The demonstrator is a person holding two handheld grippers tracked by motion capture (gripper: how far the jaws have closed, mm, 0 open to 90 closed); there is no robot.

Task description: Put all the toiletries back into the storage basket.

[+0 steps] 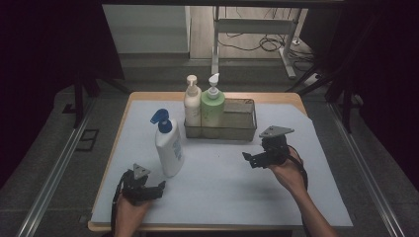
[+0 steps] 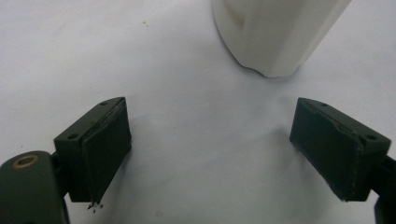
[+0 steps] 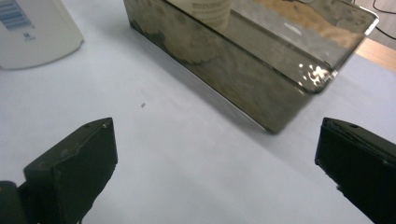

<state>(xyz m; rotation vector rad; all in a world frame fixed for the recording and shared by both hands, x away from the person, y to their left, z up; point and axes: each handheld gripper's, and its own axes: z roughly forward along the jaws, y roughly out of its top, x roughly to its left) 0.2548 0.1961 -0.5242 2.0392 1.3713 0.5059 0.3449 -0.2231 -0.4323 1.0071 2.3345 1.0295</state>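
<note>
1. Fingers (image 2: 105, 149) of the left gripper (image 1: 148, 190) stand wide apart with nothing between them; the white bottle with the blue pump (image 1: 168, 145) stands upright just ahead of them, its base (image 2: 275, 37) showing close by in the left gripper view.
2. Fingers (image 3: 74, 168) of the right gripper (image 1: 257, 159) are spread just as wide, also empty, over bare tabletop (image 1: 222, 187).
3. Behind stands a wire basket (image 1: 242, 129) (its near wall faces the right gripper), holding a cream pump bottle (image 1: 192, 103) and a green pump bottle (image 1: 213, 106) at its left end.
4. Each hand comes in from the near edge: the left hand (image 1: 129, 210) low by the tabletop's front, the right hand (image 1: 289, 173) farther forward, its gripper pointing left.
</note>
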